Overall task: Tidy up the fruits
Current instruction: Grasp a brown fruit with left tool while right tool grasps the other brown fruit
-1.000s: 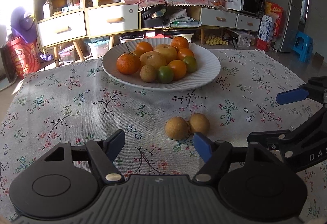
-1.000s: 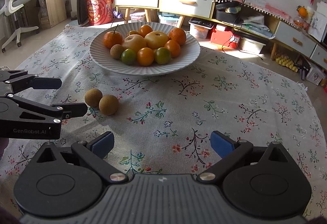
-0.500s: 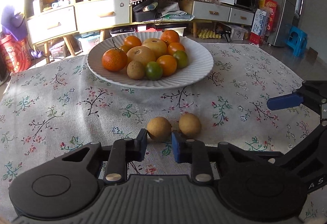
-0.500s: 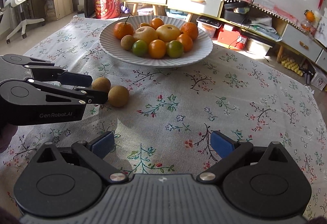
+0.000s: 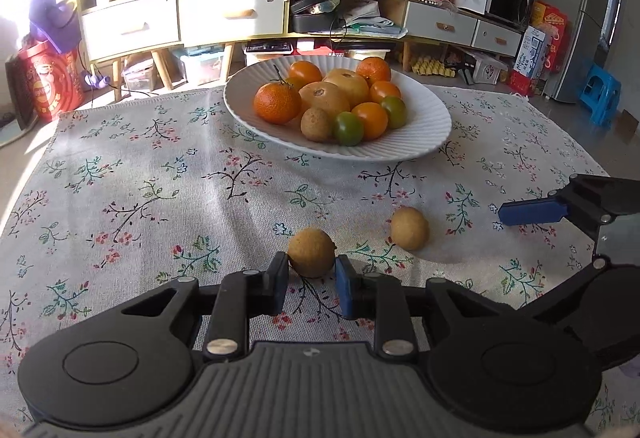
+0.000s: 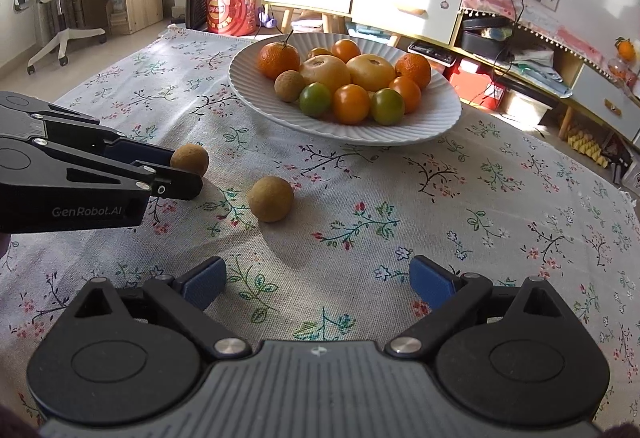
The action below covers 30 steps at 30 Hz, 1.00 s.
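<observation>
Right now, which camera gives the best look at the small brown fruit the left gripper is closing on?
The left wrist view: the brown fruit sits centered between the left gripper fingers, fully lit. In the right wrist view, that fruit is partly hidden behind the left gripper, seen from the side.

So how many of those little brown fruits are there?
3. One sits on the plate beside the green one, one is pinched in the left gripper, and one lies loose on the cloth. More may hide behind the pile.
</observation>
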Each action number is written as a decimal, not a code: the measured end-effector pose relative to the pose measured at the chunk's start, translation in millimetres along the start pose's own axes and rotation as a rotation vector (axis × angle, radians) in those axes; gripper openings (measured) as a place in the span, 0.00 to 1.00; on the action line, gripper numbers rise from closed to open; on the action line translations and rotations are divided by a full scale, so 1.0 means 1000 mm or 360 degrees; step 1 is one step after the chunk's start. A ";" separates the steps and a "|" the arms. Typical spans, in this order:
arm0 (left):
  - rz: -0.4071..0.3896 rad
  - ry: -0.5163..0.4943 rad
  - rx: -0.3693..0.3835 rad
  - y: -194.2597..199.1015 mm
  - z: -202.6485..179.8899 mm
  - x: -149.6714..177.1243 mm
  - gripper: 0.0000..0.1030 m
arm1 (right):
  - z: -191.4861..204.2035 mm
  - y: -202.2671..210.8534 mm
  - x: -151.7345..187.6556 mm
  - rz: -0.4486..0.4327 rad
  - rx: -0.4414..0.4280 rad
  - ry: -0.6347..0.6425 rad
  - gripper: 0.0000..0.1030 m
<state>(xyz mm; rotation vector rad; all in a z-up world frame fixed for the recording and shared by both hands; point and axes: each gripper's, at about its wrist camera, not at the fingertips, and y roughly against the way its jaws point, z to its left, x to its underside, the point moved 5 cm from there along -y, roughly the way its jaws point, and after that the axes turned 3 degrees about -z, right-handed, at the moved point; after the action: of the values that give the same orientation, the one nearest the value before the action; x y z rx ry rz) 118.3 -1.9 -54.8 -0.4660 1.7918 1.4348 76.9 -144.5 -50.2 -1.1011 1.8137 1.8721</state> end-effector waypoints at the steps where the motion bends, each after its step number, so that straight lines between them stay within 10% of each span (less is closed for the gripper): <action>1: -0.0001 0.0003 0.0000 0.001 0.001 0.001 0.14 | 0.003 -0.001 -0.001 -0.0006 -0.0013 0.0007 0.93; 11: 0.0001 0.0046 0.0025 0.011 0.009 0.008 0.14 | 0.009 -0.006 -0.005 -0.0035 -0.0083 -0.0053 0.86; 30: 0.0001 0.0066 0.0061 0.014 0.006 0.009 0.14 | 0.011 -0.004 -0.013 -0.0074 -0.0111 -0.0070 0.20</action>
<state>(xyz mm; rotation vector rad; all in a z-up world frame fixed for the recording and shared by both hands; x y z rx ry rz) 104.4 9.2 -52.5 -0.4786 1.8493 1.3981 84.8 -129.2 -44.5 -1.1069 1.6965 1.9301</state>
